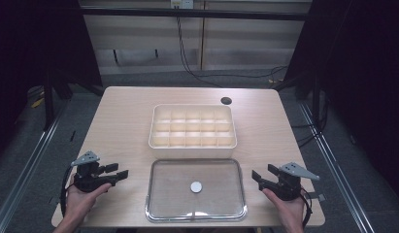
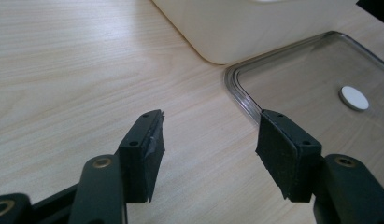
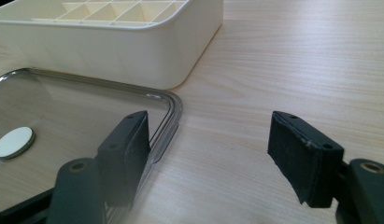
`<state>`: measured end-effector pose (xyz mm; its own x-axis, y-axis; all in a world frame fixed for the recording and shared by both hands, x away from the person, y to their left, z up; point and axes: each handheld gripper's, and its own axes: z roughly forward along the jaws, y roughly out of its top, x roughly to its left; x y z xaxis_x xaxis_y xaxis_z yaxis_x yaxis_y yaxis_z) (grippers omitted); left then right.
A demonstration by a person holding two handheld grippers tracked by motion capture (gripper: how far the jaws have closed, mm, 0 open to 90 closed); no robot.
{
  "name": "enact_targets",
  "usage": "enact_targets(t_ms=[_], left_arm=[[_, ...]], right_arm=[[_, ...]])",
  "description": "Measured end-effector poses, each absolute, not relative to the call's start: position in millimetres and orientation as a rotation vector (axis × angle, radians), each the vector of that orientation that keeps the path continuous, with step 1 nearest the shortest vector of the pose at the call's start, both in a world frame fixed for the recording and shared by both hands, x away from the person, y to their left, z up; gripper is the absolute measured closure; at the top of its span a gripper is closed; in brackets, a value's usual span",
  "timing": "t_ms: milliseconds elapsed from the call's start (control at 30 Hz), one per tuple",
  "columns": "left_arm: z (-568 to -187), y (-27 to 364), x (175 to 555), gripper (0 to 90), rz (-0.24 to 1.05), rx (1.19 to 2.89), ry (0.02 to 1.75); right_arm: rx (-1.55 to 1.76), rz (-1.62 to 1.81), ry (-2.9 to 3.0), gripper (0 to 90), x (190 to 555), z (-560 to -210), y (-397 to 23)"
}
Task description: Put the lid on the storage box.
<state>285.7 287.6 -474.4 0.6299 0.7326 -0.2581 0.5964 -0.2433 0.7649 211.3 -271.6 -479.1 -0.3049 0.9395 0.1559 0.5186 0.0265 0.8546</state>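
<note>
A cream compartment box [image 1: 192, 128] with several empty cells stands mid-table. In front of it lies a clear rectangular lid [image 1: 195, 189] with a small white disc [image 1: 196, 187] at its middle. My left gripper [image 1: 118, 173] rests low on the table to the left of the lid, open with nothing between its pads [image 2: 145, 154]; the lid's corner [image 2: 236, 84] and the disc [image 2: 354, 98] lie ahead of it. To the right of the lid, my right gripper [image 1: 263, 174] is also open and empty, its left pad [image 3: 126, 154] in front of the lid's rim [image 3: 173, 112].
A wooden table [image 1: 119, 121] carries everything. A dark round hole [image 1: 226, 101] sits near the far right of the tabletop. Cables [image 1: 187, 58] run along the floor and wall behind. The box wall [image 3: 110, 56] rises just beyond the lid.
</note>
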Motion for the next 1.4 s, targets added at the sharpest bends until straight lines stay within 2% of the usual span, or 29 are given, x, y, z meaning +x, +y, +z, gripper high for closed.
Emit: enact_targets(t_ms=[67,133,233,400,467,533,867,1033,1100,1267,1400], left_arm=[[-475,286,284,49.9,0.239,1.962,0.995],[-474,284,283,51.6,0.273,1.978,0.985],[-474,282,283,48.6,0.258,1.945,0.955],[-467,275,280,47.4,0.241,1.979,0.981],[-463,273,281,40.2,0.186,1.944,0.989],[-460,270,280,41.1,0.194,1.941,0.991],[-460,258,278,36.0,0.143,1.97,1.0],[-454,247,283,38.8,0.118,1.978,0.986],[-448,244,284,44.4,0.113,1.962,0.974],[-440,235,291,45.7,0.116,1.984,0.948],[-462,229,293,45.5,0.075,2.0,0.967]], right_arm=[[1.495,1.208,1.851,29.6,211,-479,-271],[1.499,1.195,1.861,32.0,212,-480,-272],[1.524,1.223,1.872,36.2,211,-478,-272],[1.521,1.27,1.9,37.5,208,-469,-267],[1.523,1.319,1.894,38.3,208,-469,-267],[1.51,1.333,1.918,40.7,208,-469,-265],[1.531,1.314,1.99,41.6,216,-458,-252],[1.507,1.287,2.079,42.0,230,-450,-236],[1.496,1.292,2.091,42.0,235,-447,-234],[1.501,1.299,2.082,42.4,244,-441,-234],[1.561,1.279,2.07,46.7,254,-464,-237]])
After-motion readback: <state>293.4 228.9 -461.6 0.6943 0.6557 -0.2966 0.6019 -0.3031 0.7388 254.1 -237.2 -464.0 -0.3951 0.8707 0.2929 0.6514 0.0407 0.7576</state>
